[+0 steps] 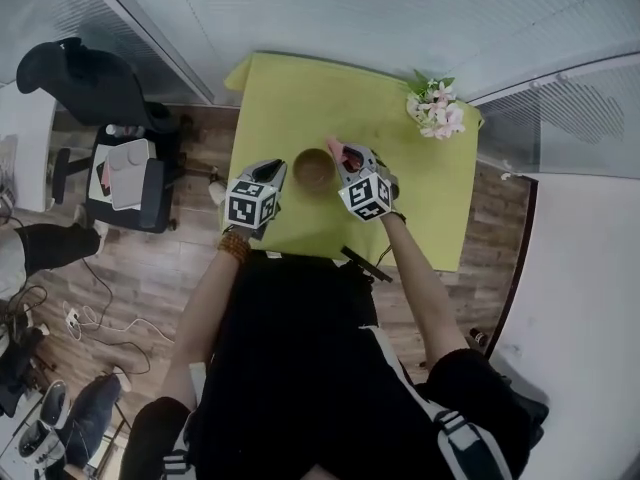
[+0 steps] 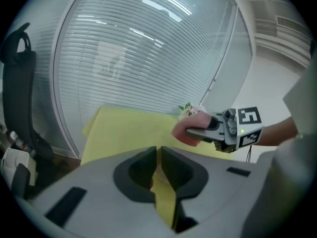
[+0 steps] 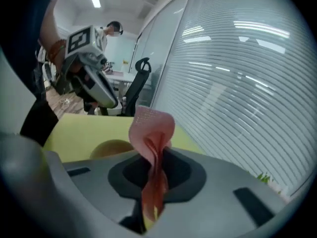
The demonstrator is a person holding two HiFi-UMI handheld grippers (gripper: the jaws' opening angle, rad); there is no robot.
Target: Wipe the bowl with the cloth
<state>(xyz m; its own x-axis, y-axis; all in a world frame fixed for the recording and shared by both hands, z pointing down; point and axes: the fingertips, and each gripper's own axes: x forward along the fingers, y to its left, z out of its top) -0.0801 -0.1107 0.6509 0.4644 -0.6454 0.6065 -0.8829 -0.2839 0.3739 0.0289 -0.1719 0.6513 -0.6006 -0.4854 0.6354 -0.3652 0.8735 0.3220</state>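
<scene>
Partly, the bowl [image 3: 110, 148] hides behind the body of the right claw [image 3: 156, 175] in the right gripper view, with only its tan rim showing at centre left. In the head view it sits mid-frame on the yellow-green tabletop [image 1: 300, 93], between both claws. The right claw pinches the pink cloth [image 3: 151, 130], whose long axis runs up the frame, its top curled over. The left claw [image 2: 158, 167] is pressed together, empty.

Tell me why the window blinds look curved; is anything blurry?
Left gripper view: the wide lens bows the blinds into a dome, with light streaks glaring on them. Right gripper view: the cloth, close to the lens, is soft. Head view: evenly lit, bowl sharp.
</scene>
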